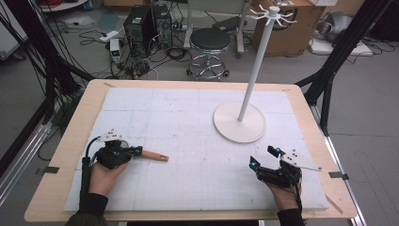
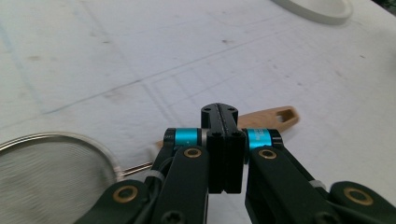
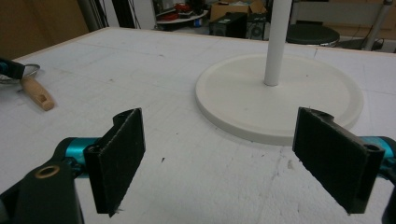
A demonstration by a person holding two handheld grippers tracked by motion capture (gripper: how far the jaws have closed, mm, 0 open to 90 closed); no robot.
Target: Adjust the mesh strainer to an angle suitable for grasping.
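A strainer with a round wire-mesh bowl (image 2: 46, 177) and a wooden handle (image 2: 271, 117) is at the left of the white mat. My left gripper (image 2: 219, 109) is shut on the strainer where the wire meets the handle. From above, the handle (image 1: 155, 156) sticks out to the right of the left gripper (image 1: 137, 151). My right gripper (image 1: 263, 157) is at the front right, open, with nothing between its pads (image 3: 116, 158). The right gripper view also catches the handle (image 3: 36, 93) far off to the left.
A white stand (image 1: 239, 122) with a round base, a tall pole and hooks at the top rises at the back right of the mat; its base (image 3: 280, 93) lies just ahead of my right gripper. Beyond the table (image 1: 80, 117) are a stool (image 1: 209, 42), computers and cables.
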